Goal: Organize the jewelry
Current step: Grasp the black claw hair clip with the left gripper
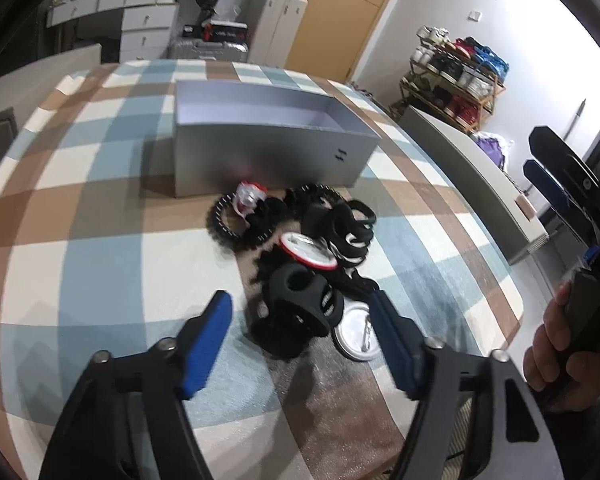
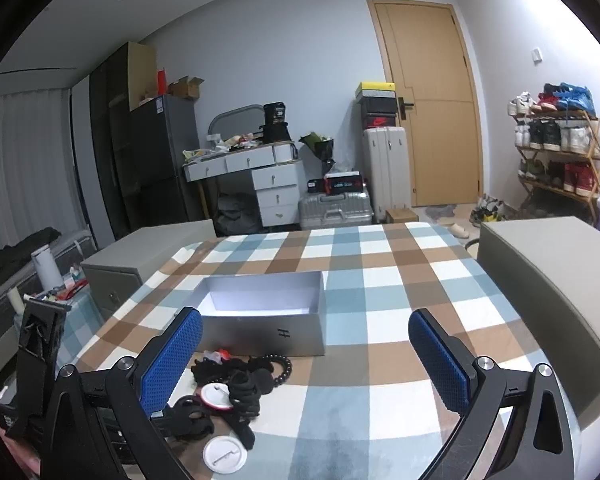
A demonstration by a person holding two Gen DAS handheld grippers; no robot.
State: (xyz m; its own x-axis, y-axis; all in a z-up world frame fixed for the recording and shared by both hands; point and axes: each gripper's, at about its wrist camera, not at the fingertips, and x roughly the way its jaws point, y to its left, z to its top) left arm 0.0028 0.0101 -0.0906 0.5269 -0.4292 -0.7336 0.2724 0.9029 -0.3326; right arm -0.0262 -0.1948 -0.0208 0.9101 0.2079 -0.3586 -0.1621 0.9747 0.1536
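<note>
Left gripper (image 1: pixel 300 320): we read its blue pads as partly apart, straddling the near end of the pile. A black claw clip (image 1: pixel 300 312) sits between them, but we see no pad pressing on it, so nothing is held.
Why tilted down: we judge the tool is angled into the pile to pick one piece off the near edge, where things lie loosest.
Right gripper (image 2: pixel 304 356): spread wide and empty, hovering above the checked cloth (image 2: pixel 380 380) on the near side of the silver box (image 2: pixel 260 336). Our guess is that it waits clear so the other tool has room.
Silver box: lid off, white inside, and nothing visible in it; the wrist views do not show the whole floor. We take it as the place the pieces are meant to go.
Pile placement: heaped just in front of the box's near wall, touching or nearly so at the far end. That keeps each transfer short.
Pile contents: black beaded bracelets (image 1: pixel 236 220), black hair ties (image 1: pixel 348 224), a red-rimmed round badge (image 1: pixel 308 256), and a white badge (image 1: pixel 356 332) nearest us.
White badge: lies face down, pin showing, just beside the claw clip on the side away from the box.
Progress: we judge sorting has barely begun.
</note>
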